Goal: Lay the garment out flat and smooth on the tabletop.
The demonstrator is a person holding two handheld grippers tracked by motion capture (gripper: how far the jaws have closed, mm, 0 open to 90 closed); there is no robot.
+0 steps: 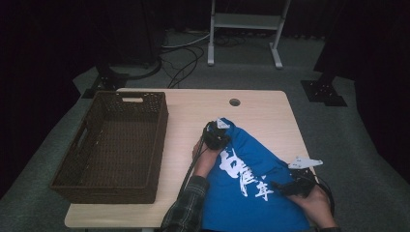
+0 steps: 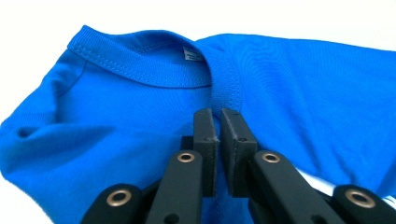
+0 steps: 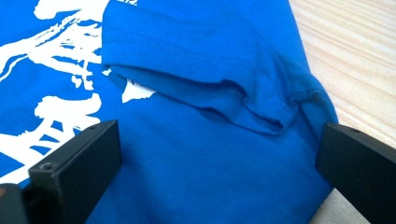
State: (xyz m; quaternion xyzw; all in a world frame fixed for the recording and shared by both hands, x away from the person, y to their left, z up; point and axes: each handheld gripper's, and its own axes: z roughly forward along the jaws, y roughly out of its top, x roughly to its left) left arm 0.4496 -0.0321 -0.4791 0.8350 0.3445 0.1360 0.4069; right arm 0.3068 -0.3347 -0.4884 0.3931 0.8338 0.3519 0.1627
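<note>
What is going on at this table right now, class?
A person is handling a blue T-shirt with white print, spread on a wooden table, using a gripper in each hand. The left gripper is shut on the fabric just below the collar. The right gripper stands open over a folded-in sleeve near the table edge. A brown wicker basket sits to the left, with nothing visible in it.

It looked like a lab or recording studio: a small wooden table (image 1: 256, 104) stood alone on grey carpet (image 1: 338, 140), ringed by black curtains (image 1: 43, 43), with loose cables (image 1: 181, 60), dark stand bases (image 1: 323, 92) and a white metal frame (image 1: 244, 29) behind.
</note>
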